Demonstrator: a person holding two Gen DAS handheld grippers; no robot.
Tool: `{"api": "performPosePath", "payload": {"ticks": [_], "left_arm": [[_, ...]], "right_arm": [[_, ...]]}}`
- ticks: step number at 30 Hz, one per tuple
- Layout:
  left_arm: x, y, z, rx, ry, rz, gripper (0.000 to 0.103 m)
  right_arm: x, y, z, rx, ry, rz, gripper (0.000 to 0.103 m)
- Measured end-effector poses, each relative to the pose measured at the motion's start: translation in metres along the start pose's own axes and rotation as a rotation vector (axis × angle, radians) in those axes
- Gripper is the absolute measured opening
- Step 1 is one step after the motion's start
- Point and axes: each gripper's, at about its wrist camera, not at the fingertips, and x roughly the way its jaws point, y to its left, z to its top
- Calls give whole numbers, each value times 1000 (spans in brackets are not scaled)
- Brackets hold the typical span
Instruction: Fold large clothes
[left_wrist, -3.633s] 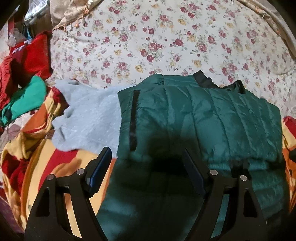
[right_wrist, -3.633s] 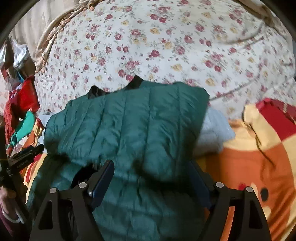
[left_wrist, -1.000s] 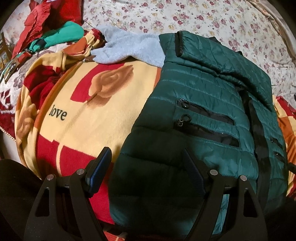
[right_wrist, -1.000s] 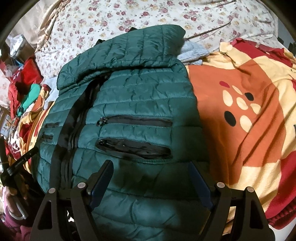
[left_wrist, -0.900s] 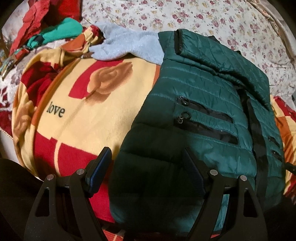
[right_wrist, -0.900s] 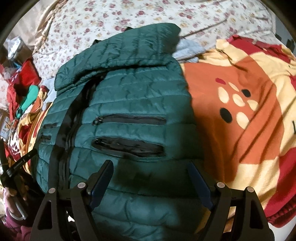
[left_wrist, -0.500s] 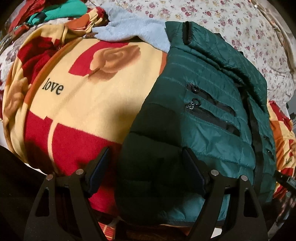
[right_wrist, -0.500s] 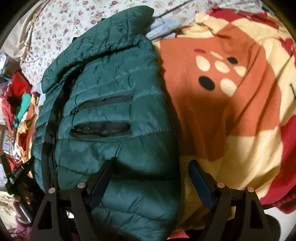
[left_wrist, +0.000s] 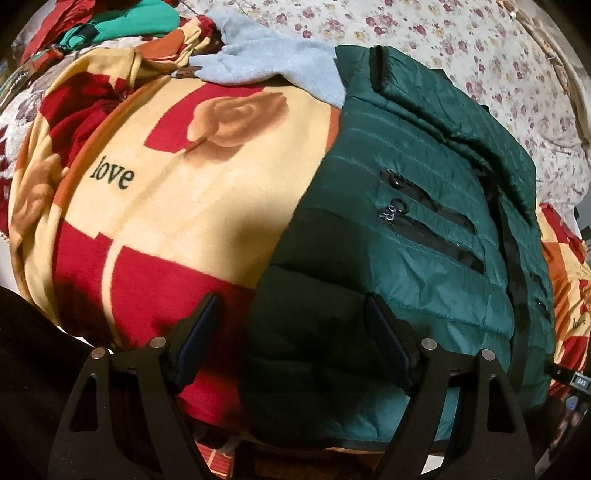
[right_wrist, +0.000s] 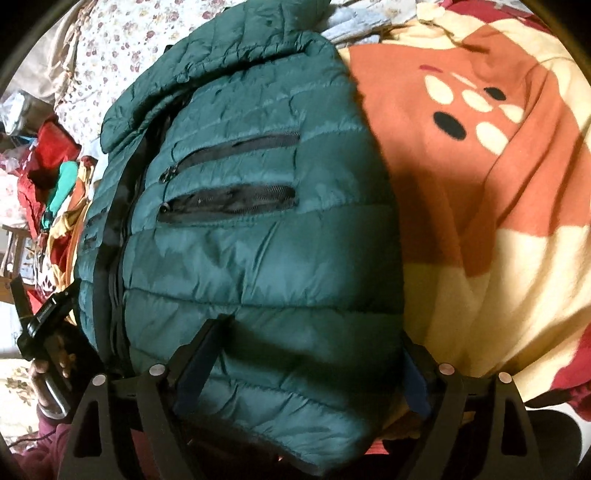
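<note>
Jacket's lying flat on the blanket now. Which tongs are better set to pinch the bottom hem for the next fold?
Right, probably. The right tongs stand open astride the green jacket, its hem corner between the pads. The left tongs are open too, straddling its side edge, half over the blanket.

Both views are warm and fairly bright in the middle, with strong fisheye bulge and black vignetted corners. In the left wrist view, a hard-edged shadow covers the lower part of the green jacket (left_wrist: 424, 236) and the blanket (left_wrist: 177, 206) near the bottom of the frame, while the upper right is evenly lit. In the right wrist view, a diagonal shadow crosses the blanket (right_wrist: 491, 192) at centre right; the picture is soft, with blur toward the left edge. The lower centre is dim.
</note>
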Motion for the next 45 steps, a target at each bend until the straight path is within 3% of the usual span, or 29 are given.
{"api": "performPosePath", "payload": {"ticks": [10,13,15,17,18,19,21,24,34,45], "left_arm": [[3,-3,0,8,2,3,82],[5,-4,-2,11,9,-3,83],[6,-4,-2,12,23,-17,83],[6,-7,-4,26,35,-32,80],[5,-10,-5,44,39,-43,67],[4,-13,-6,55,42,-48,60],[-2,-20,-7,86,33,-39,32],[-14,-26,-3,124,1,-20,13],[-73,-41,40,139,-162,-108,11],[-82,-73,125,87,-282,-124,11]], "right_arm": [[-6,22,-9,-45,-13,114,85],[1,18,-13,-32,-6,108,85],[1,20,-14,-51,-17,102,79],[-4,28,-13,-92,-36,100,60],[-7,32,-13,-121,-47,94,55],[-10,37,-12,-148,-62,87,44],[-19,43,-10,-185,-99,86,34],[-33,48,-4,-220,-151,100,23],[-78,51,31,-210,-330,199,22],[-103,54,114,-147,-501,220,21]]}}
